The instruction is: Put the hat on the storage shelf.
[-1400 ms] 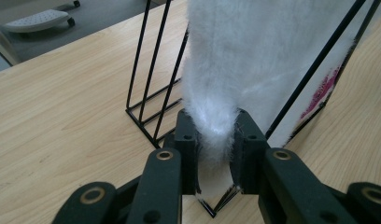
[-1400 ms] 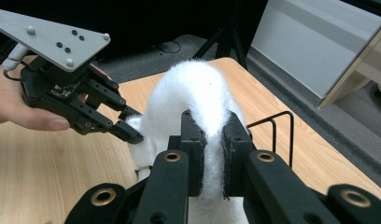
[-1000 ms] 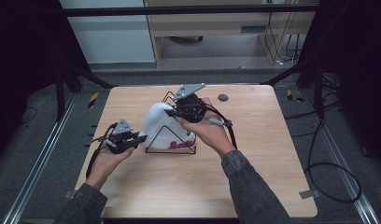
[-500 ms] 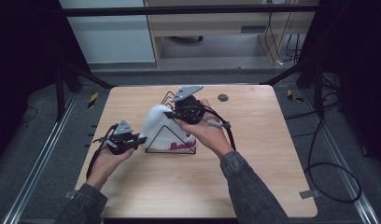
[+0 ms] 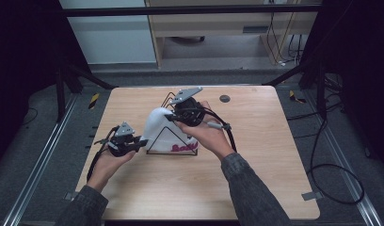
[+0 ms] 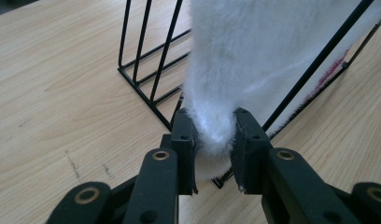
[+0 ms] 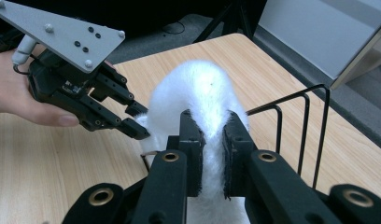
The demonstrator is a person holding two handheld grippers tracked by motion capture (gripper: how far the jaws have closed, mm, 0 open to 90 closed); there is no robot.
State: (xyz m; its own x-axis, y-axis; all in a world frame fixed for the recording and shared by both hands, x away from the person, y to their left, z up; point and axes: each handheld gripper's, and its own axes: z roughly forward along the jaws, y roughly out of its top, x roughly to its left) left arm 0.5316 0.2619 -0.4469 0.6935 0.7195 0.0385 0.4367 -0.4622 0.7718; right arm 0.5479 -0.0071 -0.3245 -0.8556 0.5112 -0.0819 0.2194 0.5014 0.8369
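Where metal rails run, wooden table

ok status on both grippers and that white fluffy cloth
Left gripper shut on white fluffy cloth, low corner. Right gripper shut on its top fold. Cloth draped over black wire rack on table. Nothing in the way.

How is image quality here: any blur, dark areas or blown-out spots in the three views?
High view: table evenly lit, surroundings nearly black, slightly soft. Left gripper view: white towel near overexposed, its pile washed out; the rack wires sharp. Right gripper view: towel top bright, background beyond the table soft, the left hand-held gripper sharp enough.
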